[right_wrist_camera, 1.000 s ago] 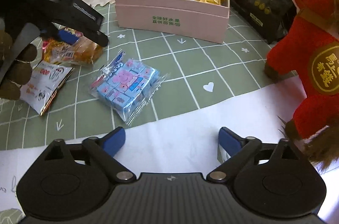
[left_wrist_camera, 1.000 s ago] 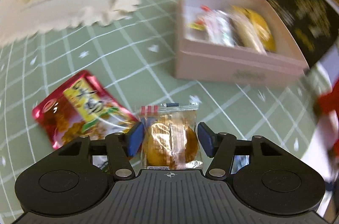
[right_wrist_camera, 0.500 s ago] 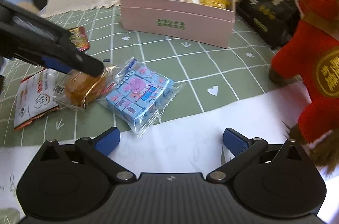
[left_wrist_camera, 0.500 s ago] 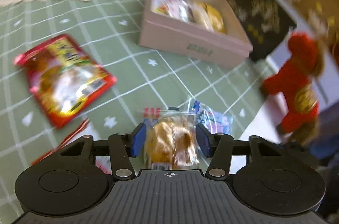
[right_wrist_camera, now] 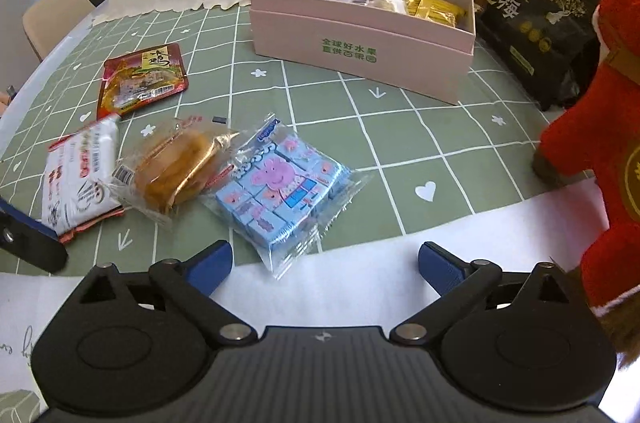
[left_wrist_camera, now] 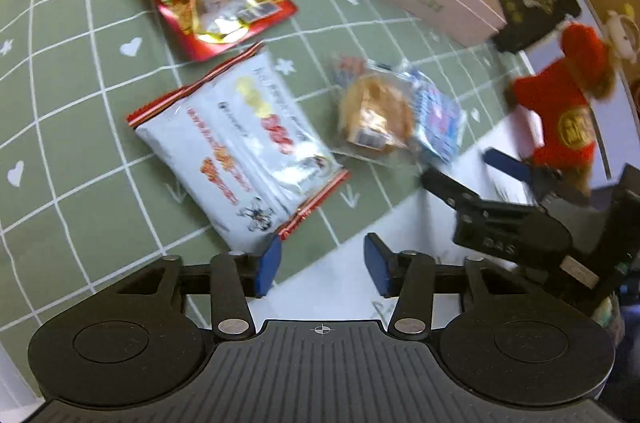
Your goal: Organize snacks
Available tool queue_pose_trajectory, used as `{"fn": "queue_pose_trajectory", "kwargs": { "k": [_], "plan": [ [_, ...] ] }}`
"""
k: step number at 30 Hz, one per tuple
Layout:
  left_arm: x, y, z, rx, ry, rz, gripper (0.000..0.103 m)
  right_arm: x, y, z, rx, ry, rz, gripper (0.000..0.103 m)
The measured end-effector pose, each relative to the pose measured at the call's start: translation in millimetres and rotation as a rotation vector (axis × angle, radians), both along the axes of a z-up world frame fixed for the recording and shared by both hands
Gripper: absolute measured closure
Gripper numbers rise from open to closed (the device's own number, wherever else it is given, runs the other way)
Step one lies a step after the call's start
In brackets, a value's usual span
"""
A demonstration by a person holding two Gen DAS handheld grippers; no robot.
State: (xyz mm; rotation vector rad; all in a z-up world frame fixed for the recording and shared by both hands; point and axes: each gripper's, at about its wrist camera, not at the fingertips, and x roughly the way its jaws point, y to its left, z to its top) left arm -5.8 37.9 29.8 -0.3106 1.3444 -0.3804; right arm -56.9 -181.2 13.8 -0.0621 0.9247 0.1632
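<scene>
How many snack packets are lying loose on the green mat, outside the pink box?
4. Red pouch farthest back left; white packet at the left edge; wrapped cake beside it, overlapping the blue Peppa Pig pack at centre. More sit inside the pink box.

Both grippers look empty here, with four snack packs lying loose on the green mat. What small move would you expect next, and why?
Probably the right gripper eases forward over the blue Peppa Pig pack. Its jaws are open and empty, and that pack lies directly ahead of them, nearest of the loose snacks. The pink box beyond already holds wrapped snacks, so it looks like the destination. The left gripper is also open and empty.
</scene>
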Motion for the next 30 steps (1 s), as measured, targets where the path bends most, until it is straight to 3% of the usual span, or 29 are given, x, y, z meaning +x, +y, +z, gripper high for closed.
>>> {"fn": "queue_pose_trajectory", "kwargs": {
  "k": [6, 9, 11, 13, 18, 20, 24, 30],
  "plan": [
    [22.2, 8.3, 9.1, 0.18, -0.142, 0.07, 0.059, -6.5, -4.7, -1.0, -0.005, -0.006, -0.011, 0.003],
    [37.6, 10.3, 17.4, 0.156, -0.18, 0.142, 0.059, -8.6, -5.9, -1.3, -0.006, -0.011, -0.02, 0.003],
    [42.9, -3.7, 28.6, 0.094, -0.23, 0.11, 0.059, -9.0, -6.2, -1.2, -0.007, -0.01, -0.025, 0.003],
    [45.2, -26.8, 34.8, 0.086, -0.27, 0.022, 0.058, -9.1, -7.0, -0.5, -0.007, -0.004, -0.026, 0.003],
    [41.0, -91.4, 18.1, 0.228, -0.306, -0.22, 0.055, -13.9, -14.0, 1.1, -0.016, 0.007, -0.027, 0.003],
    [35.2, -100.1, 8.8, 0.291, -0.325, -0.269, 0.037, -17.9, -19.0, 1.3, -0.018, 0.008, -0.039, 0.003],
    [45.2, -95.7, -0.7, 0.258, -0.274, -0.195, 0.034, -26.1, -26.2, 1.5, -0.034, -0.002, -0.055, 0.003],
    [40.9, -81.5, 4.7, 0.21, -0.264, -0.16, 0.041, -23.6, -25.5, 16.1, -0.029, -0.038, 0.021, 0.003]
  ]
}}
